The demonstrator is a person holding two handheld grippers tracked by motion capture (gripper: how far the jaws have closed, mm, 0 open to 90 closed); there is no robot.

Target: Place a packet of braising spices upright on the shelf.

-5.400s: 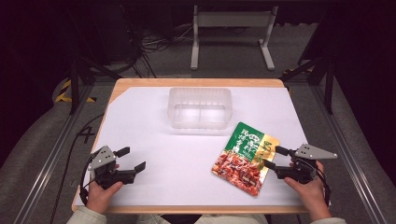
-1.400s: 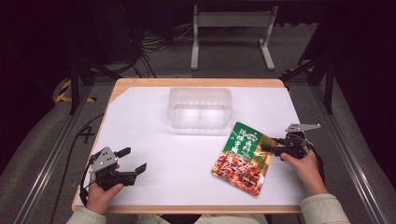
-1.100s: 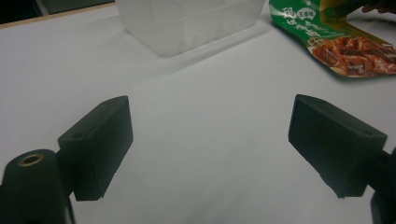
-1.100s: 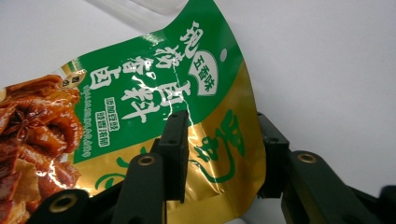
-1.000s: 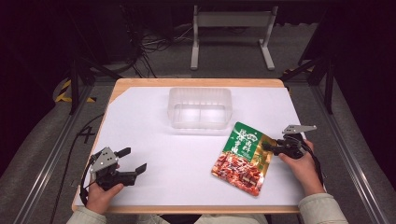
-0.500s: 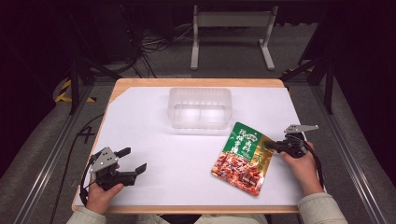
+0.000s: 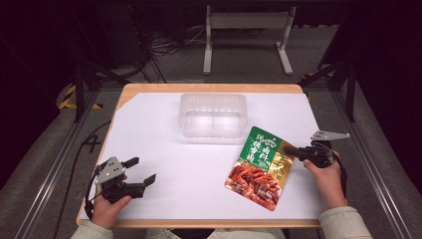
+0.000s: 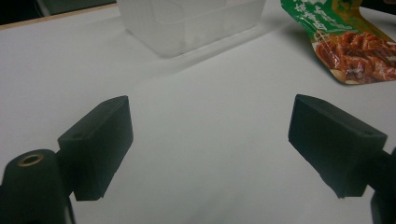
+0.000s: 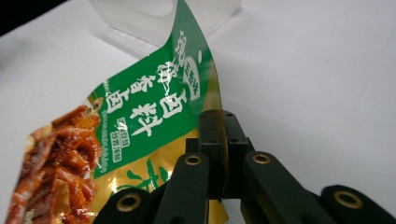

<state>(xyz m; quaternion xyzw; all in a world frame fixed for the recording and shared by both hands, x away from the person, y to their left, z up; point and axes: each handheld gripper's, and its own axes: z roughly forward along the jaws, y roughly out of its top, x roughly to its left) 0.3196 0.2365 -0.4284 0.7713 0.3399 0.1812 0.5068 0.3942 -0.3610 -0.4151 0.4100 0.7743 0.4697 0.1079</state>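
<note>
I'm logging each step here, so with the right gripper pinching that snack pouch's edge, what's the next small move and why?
Probably lift the snack pouch and carry it toward the clear plastic container. The right gripper is already shut on the pouch's edge, the pouch mostly lies on the table, and the open left gripper rests apart.

I record a white tabletop (image 7: pixel 164 139) with a light wood edge. The food pouch (image 7: pixel 261 166) is green and gold with white characters above red-brown printed food. The container (image 7: pixel 213 114) is clear, frosted. Each claw (image 7: pixel 291 150) (image 7: pixel 141 172) is black.
</note>
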